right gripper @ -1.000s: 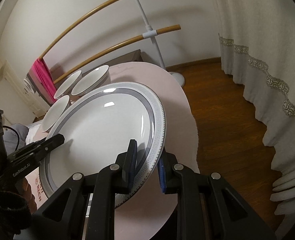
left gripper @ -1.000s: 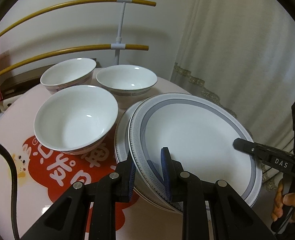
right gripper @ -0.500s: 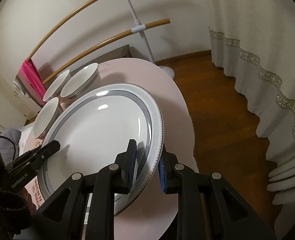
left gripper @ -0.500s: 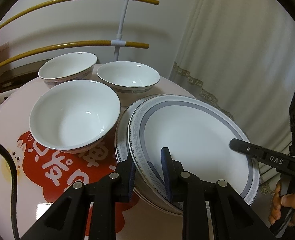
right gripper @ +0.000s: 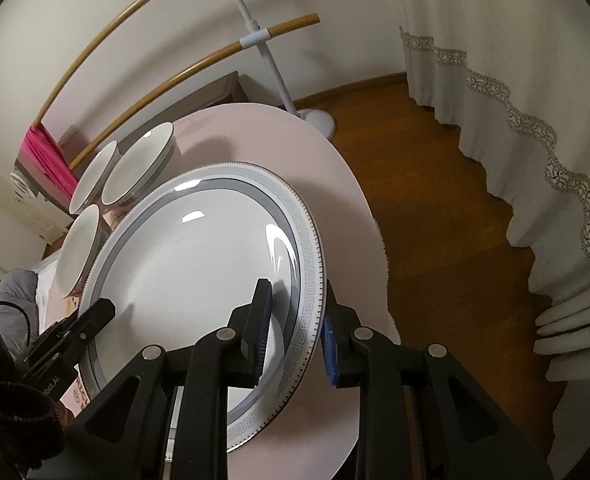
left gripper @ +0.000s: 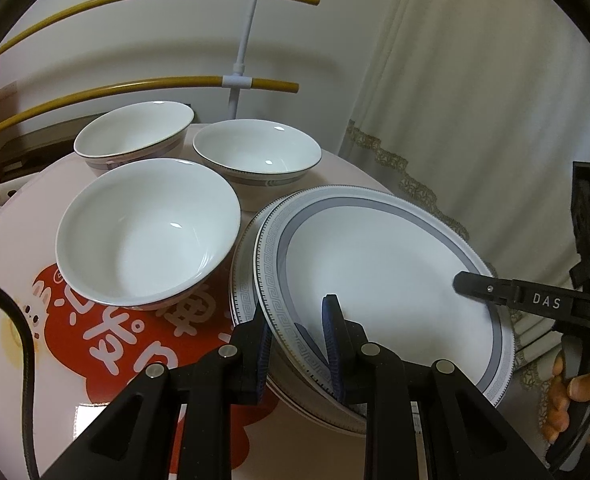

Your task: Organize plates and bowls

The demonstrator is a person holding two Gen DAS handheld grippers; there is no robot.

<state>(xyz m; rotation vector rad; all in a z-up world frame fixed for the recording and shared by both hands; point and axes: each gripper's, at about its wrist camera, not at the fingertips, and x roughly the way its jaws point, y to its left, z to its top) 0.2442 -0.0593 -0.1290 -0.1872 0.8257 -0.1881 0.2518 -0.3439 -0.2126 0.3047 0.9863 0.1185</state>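
Observation:
A white plate with a grey patterned rim point(left gripper: 379, 264) is held level over another plate point(left gripper: 243, 292) on the round pink table. My left gripper point(left gripper: 299, 340) is shut on its near-left rim. My right gripper point(right gripper: 295, 320) is shut on the opposite rim of the same plate point(right gripper: 199, 264); it also shows in the left wrist view point(left gripper: 491, 290). Three white bowls stand to the left: a near one point(left gripper: 147, 232), a back-left one point(left gripper: 133, 136) and a back-right one point(left gripper: 257, 156).
The table point(right gripper: 335, 184) ends close to the plates on the curtain side, with wooden floor point(right gripper: 435, 208) below. A white stand with yellow rails point(left gripper: 241, 76) is behind the bowls. A curtain point(left gripper: 475, 100) hangs at the right. A red print point(left gripper: 107, 332) marks the tabletop.
The held plate has come lower, closer onto the plate beneath it. Both grippers have kept their grip on its rim. The bowls have not moved.

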